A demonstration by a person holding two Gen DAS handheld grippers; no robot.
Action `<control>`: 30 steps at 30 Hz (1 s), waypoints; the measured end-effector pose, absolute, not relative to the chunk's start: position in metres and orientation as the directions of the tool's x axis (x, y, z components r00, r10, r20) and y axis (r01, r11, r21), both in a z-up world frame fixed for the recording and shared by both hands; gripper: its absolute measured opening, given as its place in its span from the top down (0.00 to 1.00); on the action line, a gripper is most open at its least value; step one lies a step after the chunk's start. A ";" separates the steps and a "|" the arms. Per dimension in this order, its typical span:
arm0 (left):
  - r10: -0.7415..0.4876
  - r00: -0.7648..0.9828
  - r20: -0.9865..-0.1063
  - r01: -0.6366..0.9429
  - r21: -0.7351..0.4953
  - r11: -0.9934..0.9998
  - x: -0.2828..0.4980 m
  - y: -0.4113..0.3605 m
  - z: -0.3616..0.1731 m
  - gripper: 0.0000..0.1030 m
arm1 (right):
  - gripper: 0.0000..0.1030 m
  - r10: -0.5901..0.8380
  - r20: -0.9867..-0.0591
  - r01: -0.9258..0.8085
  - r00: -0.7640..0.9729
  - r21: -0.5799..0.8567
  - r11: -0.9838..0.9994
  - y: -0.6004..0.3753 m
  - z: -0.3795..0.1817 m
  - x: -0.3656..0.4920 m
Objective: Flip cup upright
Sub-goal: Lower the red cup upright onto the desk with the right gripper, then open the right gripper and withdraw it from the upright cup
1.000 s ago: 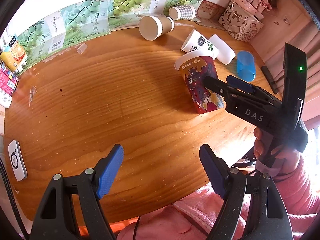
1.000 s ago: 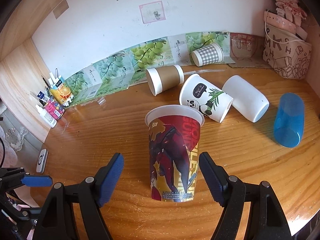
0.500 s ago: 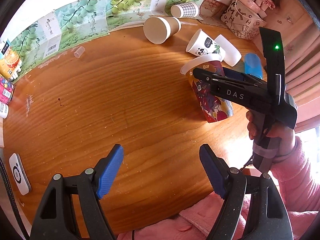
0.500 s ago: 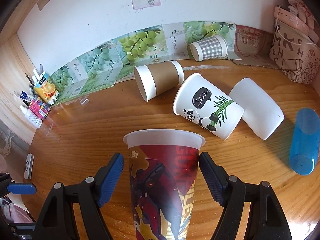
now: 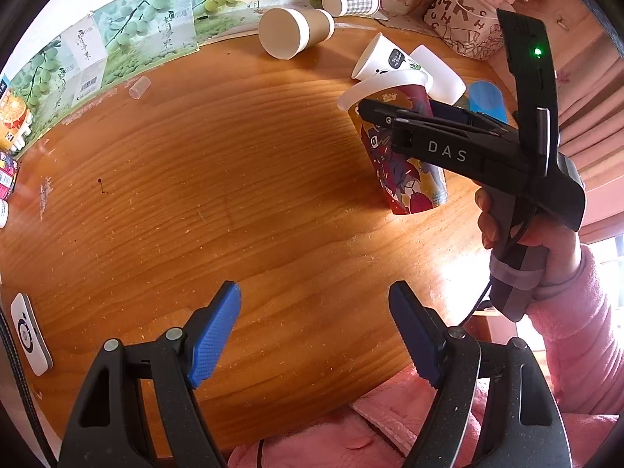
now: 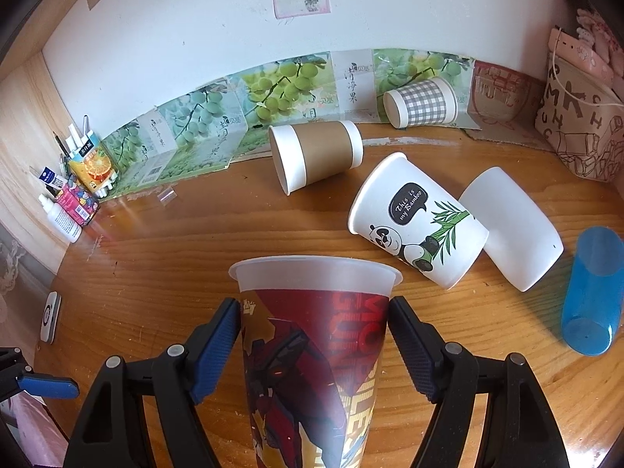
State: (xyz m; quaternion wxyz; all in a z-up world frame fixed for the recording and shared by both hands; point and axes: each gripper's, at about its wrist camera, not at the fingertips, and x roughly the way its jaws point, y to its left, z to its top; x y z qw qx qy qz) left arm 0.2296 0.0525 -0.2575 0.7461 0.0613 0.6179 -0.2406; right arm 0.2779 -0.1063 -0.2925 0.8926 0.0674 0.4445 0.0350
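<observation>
A tall red and yellow printed cup (image 6: 312,351) with a white rim stands upright on the wooden table (image 5: 195,195), also seen in the left wrist view (image 5: 401,171). My right gripper (image 6: 314,339) is open with its blue pads on either side of the cup, just below the rim, close to its walls. It shows from the side in the left wrist view (image 5: 374,111). My left gripper (image 5: 314,331) is open and empty above the table's near edge, well left of the cup.
Several cups lie on their sides behind: a brown-sleeved one (image 6: 316,156), a panda one (image 6: 417,226), a plain white one (image 6: 511,226), a checked one (image 6: 421,103) and a blue tumbler (image 6: 591,292). A patterned bag (image 6: 581,128) stands far right; bottles (image 6: 70,202) far left.
My right gripper has moved forward, so the printed cup now sits between its pads. The left gripper has held its place, open.
</observation>
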 end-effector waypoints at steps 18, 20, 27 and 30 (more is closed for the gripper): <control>-0.281 0.167 -0.945 0.417 -0.190 0.889 0.203 0.053 -0.240 0.21 | 0.25 0.154 -0.667 -0.060 0.729 0.161 0.985 -0.101 -0.261 0.200; -0.275 0.171 -0.946 0.411 -0.185 0.893 0.199 0.054 -0.240 0.21 | 0.25 0.160 -0.655 -0.074 0.739 0.157 0.985 -0.099 -0.261 0.192; -0.267 0.177 -0.947 0.393 -0.180 0.902 0.182 0.054 -0.239 0.21 | 0.25 0.187 -0.665 -0.096 0.723 0.171 0.981 -0.092 -0.270 0.172; -0.270 0.183 -0.945 0.382 -0.184 0.905 0.177 0.054 -0.239 0.21 | 0.25 0.195 -0.671 -0.108 0.715 0.170 0.979 -0.088 -0.272 0.164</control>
